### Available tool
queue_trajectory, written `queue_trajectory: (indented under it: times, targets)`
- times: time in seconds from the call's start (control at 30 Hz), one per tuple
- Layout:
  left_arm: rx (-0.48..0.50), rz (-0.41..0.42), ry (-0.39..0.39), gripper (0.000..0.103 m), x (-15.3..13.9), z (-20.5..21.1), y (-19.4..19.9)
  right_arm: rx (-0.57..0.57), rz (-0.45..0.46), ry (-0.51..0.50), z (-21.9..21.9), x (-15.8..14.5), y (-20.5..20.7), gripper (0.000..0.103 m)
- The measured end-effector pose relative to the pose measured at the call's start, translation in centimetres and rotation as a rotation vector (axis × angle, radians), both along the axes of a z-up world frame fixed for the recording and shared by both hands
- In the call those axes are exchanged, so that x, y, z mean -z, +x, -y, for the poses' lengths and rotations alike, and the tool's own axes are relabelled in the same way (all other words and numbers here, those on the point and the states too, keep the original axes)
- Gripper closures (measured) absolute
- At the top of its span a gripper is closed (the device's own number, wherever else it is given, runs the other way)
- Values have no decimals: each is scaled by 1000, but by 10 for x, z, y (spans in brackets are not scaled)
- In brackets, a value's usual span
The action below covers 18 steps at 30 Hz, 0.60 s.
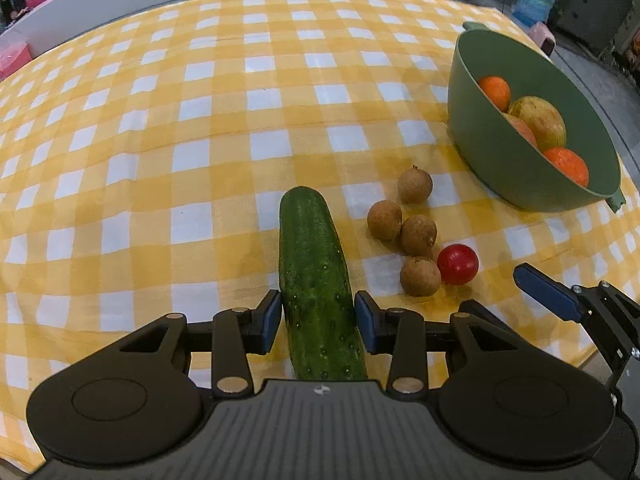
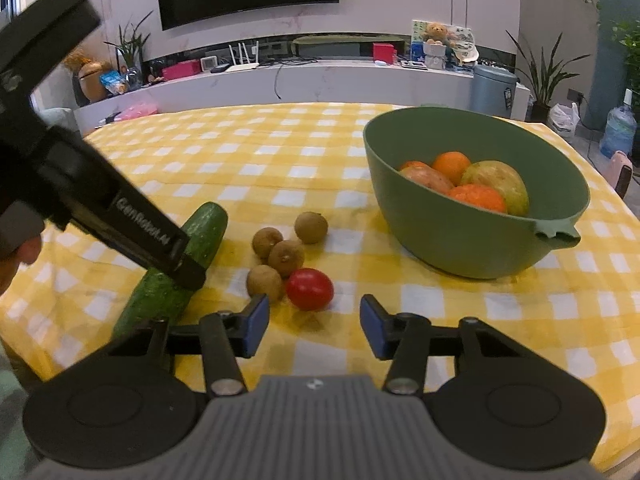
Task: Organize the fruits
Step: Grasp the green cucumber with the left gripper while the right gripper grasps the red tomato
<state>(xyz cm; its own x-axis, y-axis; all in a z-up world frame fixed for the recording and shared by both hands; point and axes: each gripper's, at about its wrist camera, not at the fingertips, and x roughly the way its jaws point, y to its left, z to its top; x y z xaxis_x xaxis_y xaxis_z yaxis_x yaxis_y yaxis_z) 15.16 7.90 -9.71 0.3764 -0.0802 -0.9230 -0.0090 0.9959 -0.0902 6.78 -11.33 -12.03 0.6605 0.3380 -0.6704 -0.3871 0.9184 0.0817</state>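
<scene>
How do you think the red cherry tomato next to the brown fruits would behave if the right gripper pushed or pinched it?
The cherry tomato looks round and glossy, so a nudge would probably send it rolling across the checked cloth. Its smooth skin may slip between the pads of the right gripper, whose jaws stand apart with nothing between them. It looks small and probably soft, so a hard pinch could split it.

White lettering "GenRobot.AI" on black body of left tool (image 2: 176,276), seen from right wrist.
</scene>
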Motion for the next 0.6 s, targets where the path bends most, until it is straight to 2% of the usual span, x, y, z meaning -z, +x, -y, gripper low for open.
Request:
queue_trajectory:
  times: [0.2,0.33,0.47,0.6]
  targets:
    - [-50,40,-21,53,4,-4,-9,-23,16,-38,-7,6,10,62]
    - [-58,94,9,53,3,1,-18,-23,-1,-27,-7,11,16,64]
    - [-58,131,17,59,2,5,-25,-31,-7,-10,-8,13,19,67]
    - [-69,138,6,59,3,4,-25,-38,-17,5,-9,16,21,68]
